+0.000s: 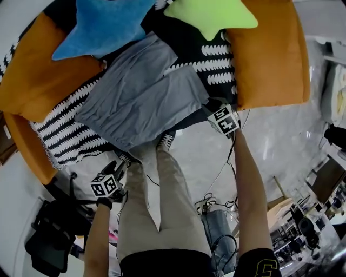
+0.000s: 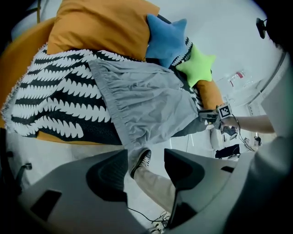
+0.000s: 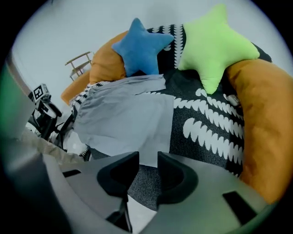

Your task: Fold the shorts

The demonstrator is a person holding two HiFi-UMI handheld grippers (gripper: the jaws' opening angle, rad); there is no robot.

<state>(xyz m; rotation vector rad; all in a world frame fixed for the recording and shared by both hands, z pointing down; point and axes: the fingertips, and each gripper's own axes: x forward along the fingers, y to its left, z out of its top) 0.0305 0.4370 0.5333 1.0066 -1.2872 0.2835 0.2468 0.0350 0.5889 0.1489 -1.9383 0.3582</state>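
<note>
Grey shorts (image 1: 143,97) lie spread flat on a black-and-white patterned blanket (image 1: 216,54) over an orange sofa. My right gripper (image 1: 215,105) hovers at the shorts' near right corner. In the right gripper view its jaws (image 3: 148,160) stand a narrow gap apart; the shorts' hem (image 3: 123,119) lies just beyond the tips and nothing is pinched. My left gripper (image 1: 116,166) is below the near left corner, off the sofa's edge. In the left gripper view it (image 2: 145,160) is open, with only a shoe (image 2: 141,161) and floor between the jaws; the shorts (image 2: 146,100) lie ahead.
A blue star pillow (image 1: 102,24) and a green star pillow (image 1: 211,13) rest at the back of the sofa, the blue one touching the shorts. Orange cushions (image 1: 270,54) flank the blanket. The person's legs (image 1: 162,189) stand between the grippers. Cables (image 1: 211,205) lie on the floor.
</note>
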